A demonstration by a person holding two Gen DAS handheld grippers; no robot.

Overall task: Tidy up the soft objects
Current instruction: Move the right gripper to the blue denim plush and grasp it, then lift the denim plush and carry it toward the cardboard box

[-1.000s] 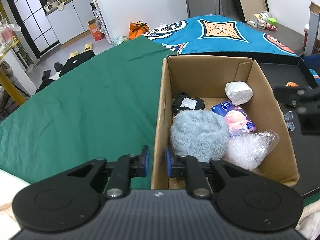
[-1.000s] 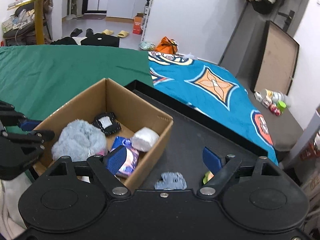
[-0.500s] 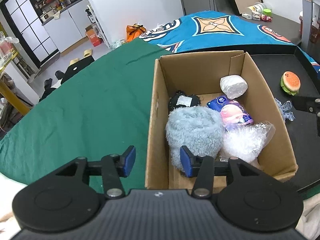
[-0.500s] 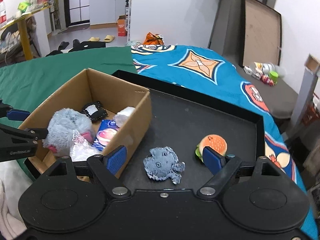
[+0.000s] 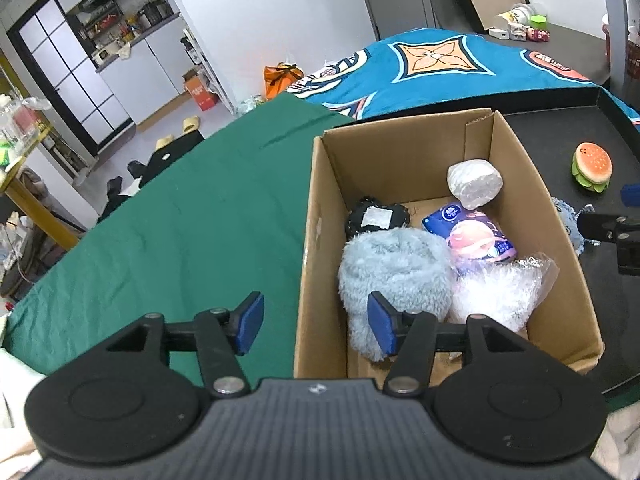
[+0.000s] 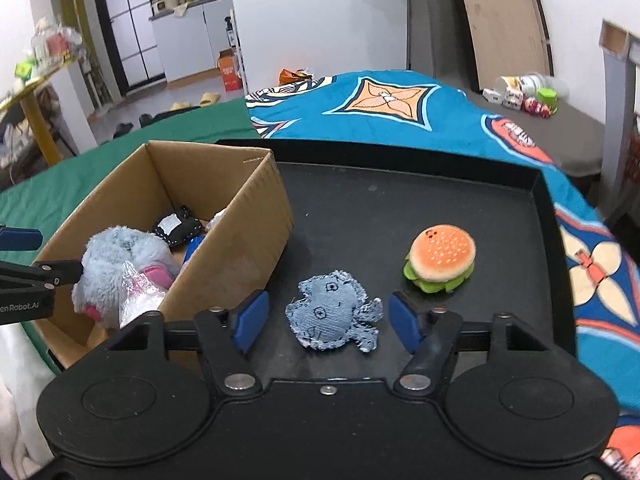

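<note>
We see our left gripper [image 5: 315, 328] with fingers spread wide, one on each side of the cardboard box [image 5: 316, 240] wall. A fluffy blue toy [image 5: 394, 268] sits inside the box. Our right gripper [image 6: 330, 322] is spread wide too, holding nothing. A denim fish toy [image 6: 332, 316] lies between its fingers on the black tray [image 6: 400, 208] (a burger toy [image 6: 440, 258] sits nearby).
</note>
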